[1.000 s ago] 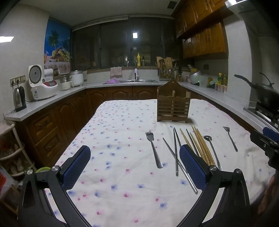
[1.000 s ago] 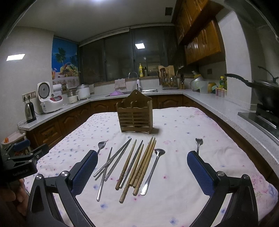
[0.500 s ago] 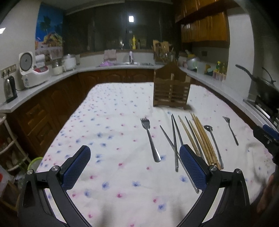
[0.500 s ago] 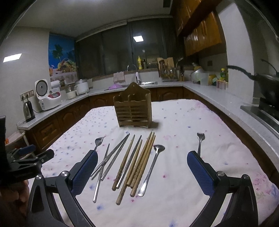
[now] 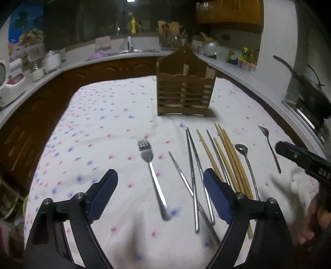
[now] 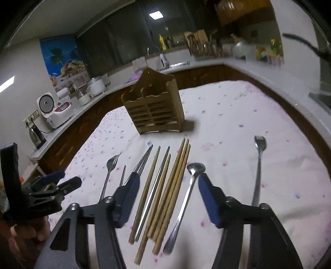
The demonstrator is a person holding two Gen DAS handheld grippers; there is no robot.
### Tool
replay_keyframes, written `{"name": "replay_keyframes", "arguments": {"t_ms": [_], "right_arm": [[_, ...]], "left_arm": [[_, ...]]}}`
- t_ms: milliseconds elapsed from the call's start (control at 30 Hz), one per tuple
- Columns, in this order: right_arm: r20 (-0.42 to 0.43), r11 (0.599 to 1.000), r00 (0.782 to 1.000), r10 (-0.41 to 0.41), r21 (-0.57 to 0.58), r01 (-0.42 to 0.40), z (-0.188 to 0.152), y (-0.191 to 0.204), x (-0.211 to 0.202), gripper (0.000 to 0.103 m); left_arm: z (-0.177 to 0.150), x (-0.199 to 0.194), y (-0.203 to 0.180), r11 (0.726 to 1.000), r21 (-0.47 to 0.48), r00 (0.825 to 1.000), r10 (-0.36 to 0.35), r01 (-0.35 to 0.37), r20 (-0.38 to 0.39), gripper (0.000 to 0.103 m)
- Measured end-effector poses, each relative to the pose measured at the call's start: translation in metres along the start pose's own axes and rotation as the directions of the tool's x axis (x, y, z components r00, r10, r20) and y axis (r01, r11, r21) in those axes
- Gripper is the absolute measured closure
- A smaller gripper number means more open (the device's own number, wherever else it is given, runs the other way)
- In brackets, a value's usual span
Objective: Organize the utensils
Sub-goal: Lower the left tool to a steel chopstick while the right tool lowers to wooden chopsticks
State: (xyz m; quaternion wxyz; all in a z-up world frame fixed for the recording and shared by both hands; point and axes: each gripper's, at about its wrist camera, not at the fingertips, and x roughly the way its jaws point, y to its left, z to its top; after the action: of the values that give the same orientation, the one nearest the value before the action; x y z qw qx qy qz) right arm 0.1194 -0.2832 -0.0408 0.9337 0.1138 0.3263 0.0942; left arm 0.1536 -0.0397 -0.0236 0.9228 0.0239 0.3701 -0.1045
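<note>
Both grippers point(image 5: 160, 192) point(image 6: 167, 198) gape wide above slim utensils point(image 6: 165, 190) (wooden, steel).

A home kitchen: behind the cloth-covered table point(image 6: 238, 128) runs a counter point(image 6: 206, 63) with sink tap point(image 6: 163, 58), rice cooker point(image 6: 53, 111), kettle point(image 6: 36, 134), and wooden cabinets point(image 5: 227, 10) above.
</note>
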Motion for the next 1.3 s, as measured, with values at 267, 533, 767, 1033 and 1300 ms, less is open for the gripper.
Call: {"name": "replay_keyframes", "arguments": {"t_ms": [267,533,767,1033,1300], "right_arm": [[-0.087,0.999,0.996,0.004,0.032,-0.001,0.034,-0.013,0.047,0.070],[-0.194,0.998,0.981,0.003,0.060,0.009,0.049,-0.028,0.096,0.076],[-0.265,0.997,0.964,-0.009,0.067,0.028,0.050,-0.039,0.128,0.082],[-0.311,0.999,0.950,-0.039,0.018,0.047,0.047,-0.036,0.152,0.089],[-0.323,0.996,0.946,0.022,0.089,0.007,0.050,-0.051,0.149,0.090]], "left_arm": [[0.030,0.051,-0.014,0.998,0.060,0.994,-0.031,0.038,-0.102,0.025],[0.049,0.094,-0.028,0.991,0.116,0.983,-0.040,0.062,-0.179,0.032],[0.052,0.130,-0.034,0.987,0.144,0.967,-0.027,0.066,-0.254,0.046],[0.049,0.153,-0.038,0.982,0.164,0.955,-0.046,0.098,-0.295,0.057],[0.056,0.159,-0.036,0.979,0.161,0.949,-0.068,0.123,-0.309,0.059]]}}
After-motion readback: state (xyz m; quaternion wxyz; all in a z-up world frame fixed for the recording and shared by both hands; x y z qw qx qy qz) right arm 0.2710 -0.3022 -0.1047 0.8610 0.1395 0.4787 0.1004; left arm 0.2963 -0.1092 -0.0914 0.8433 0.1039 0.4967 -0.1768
